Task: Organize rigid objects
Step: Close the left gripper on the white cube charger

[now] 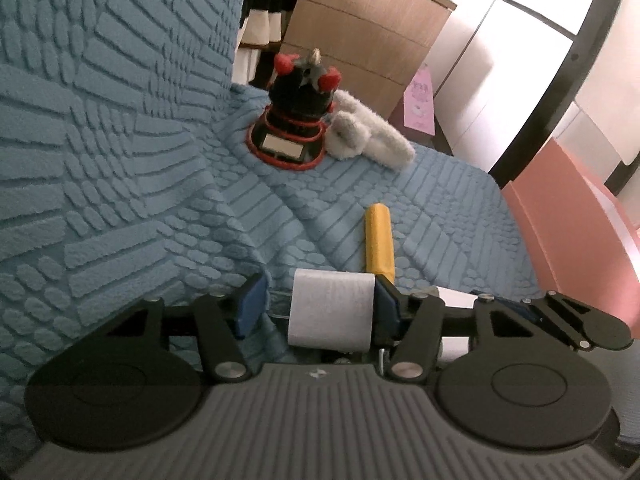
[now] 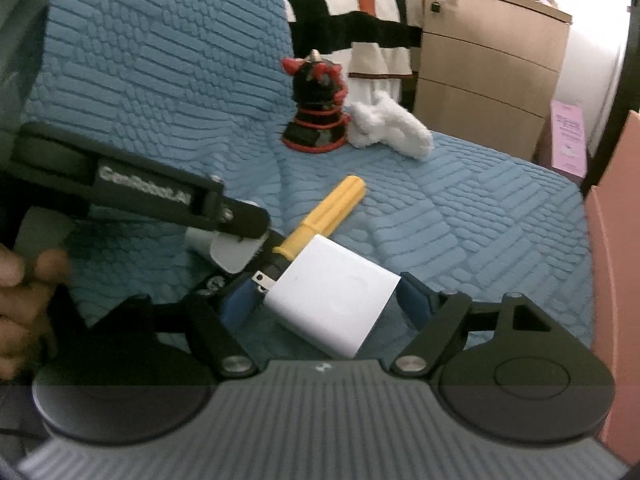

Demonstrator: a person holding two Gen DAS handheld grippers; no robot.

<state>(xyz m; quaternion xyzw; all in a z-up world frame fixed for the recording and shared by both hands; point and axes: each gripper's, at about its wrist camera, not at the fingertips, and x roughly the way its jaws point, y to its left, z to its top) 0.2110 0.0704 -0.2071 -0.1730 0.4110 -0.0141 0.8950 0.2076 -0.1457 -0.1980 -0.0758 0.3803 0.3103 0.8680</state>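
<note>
Yellow handle (image 2: 326,216), tip behind charger (image 2: 332,308)

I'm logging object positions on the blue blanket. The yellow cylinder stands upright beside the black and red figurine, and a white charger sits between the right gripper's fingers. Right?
Not quite. The yellow cylinder lies flat on the blue blanket, well apart from the black and red figurine, as the right wrist view shows. The white charger does sit between the right gripper fingers.

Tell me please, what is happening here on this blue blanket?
A person works with two handheld grippers over a blue blanket. The left gripper is around a white roll; only one pad touches it. The right gripper brackets a white plug adapter, its jaws open. A yellow cylinder lies just beyond. Farther back stand a black and red figurine and a white fluffy item.
</note>
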